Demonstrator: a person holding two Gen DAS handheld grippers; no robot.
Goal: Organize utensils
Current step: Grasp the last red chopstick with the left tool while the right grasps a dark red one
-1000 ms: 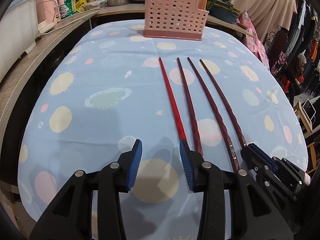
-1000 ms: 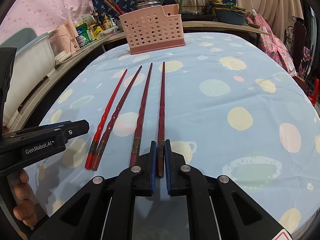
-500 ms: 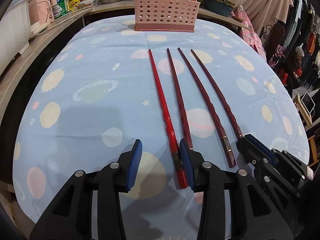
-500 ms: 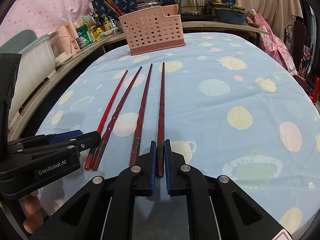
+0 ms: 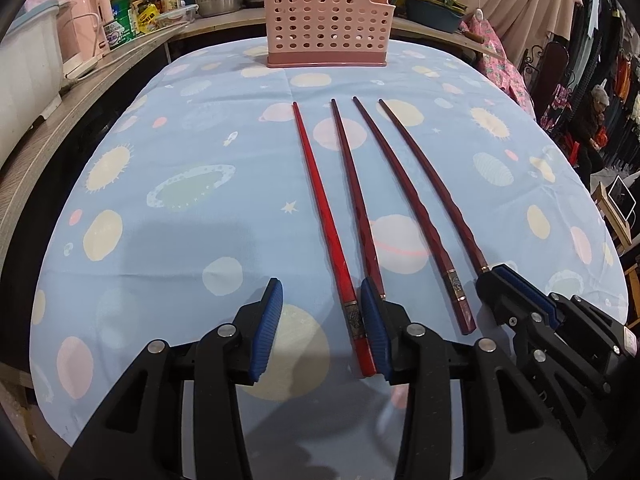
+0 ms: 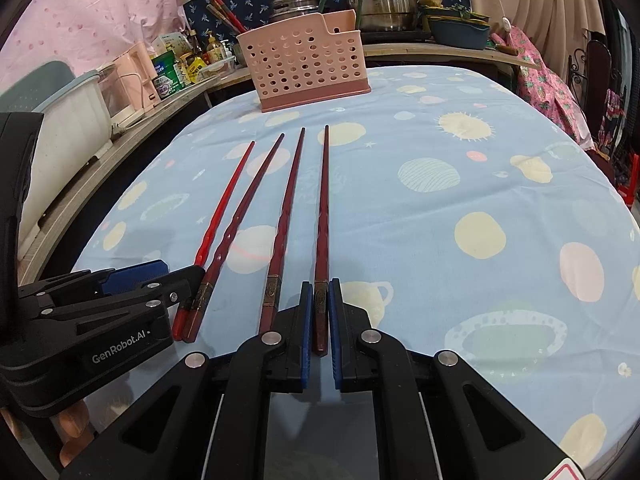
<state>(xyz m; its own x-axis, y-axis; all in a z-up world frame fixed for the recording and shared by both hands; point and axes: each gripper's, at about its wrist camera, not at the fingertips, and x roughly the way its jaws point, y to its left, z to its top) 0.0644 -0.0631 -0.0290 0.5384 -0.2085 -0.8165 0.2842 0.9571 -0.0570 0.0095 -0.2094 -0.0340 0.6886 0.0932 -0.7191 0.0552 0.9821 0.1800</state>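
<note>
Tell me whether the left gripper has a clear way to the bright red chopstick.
Probably yes: the left gripper is open and the bright red chopstick already lies between its fingers, against the right pad; nothing blocks it.

Four long chopsticks lie flat side by side on the pale blue planet-print tablecloth, thin tips pointing toward a pink perforated utensil basket (image 5: 326, 20) that stands upright, well apart from them, at the far edge. The bright red chopstick (image 5: 326, 216) is leftmost; beside it lies a darker red one (image 5: 354, 188), and their butt ends nearly touch. The third chopstick (image 5: 404, 200), deep maroon with a twisted shaft and a brass band near its butt, lies apart. The fourth chopstick (image 6: 322, 216), equally dark, lies rightmost, its banded butt end clamped between blue pads
</note>
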